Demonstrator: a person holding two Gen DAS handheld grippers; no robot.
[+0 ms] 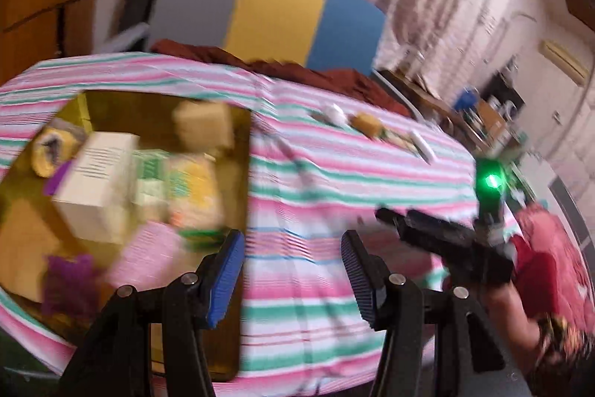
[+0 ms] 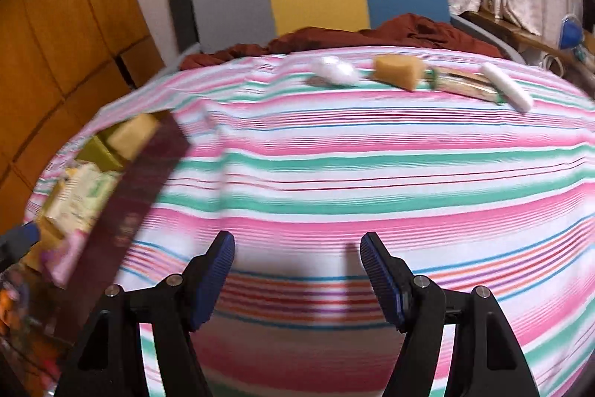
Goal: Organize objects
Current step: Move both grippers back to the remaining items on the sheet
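A: How do the jaws stand?

B: Both sets are parted with nothing between the pads. The left gripper (image 1: 292, 270) hangs over the striped cloth (image 1: 334, 173) covering the surface, its left pad above the right wall of the open box (image 1: 243, 173). The right gripper (image 2: 297, 276) is spread a little wider, over bare cloth.

A: Room to move?

B: In the right wrist view, a wide stretch of cloth lies clear from the jaws toward 12 o'clock. The box's dark side wall (image 2: 148, 181) rises at 10 o'clock. In the left wrist view, the right gripper's black body (image 1: 446, 240) sits at 3 o'clock, a red sleeve (image 1: 546, 248) behind it.

A: And the things to sort?

B: Along the far edge of the surface, at 12 to 1 o'clock in the right wrist view: a white bundle (image 2: 336, 69), a tan sponge (image 2: 399, 69), a flat packet (image 2: 465, 82), a white tube (image 2: 507, 92), in a row, well apart from both jaws. The box, at 10 o'clock of the left jaws, holds a white carton (image 1: 98, 181), a yellow tape roll (image 1: 52, 151) and blurred packets.
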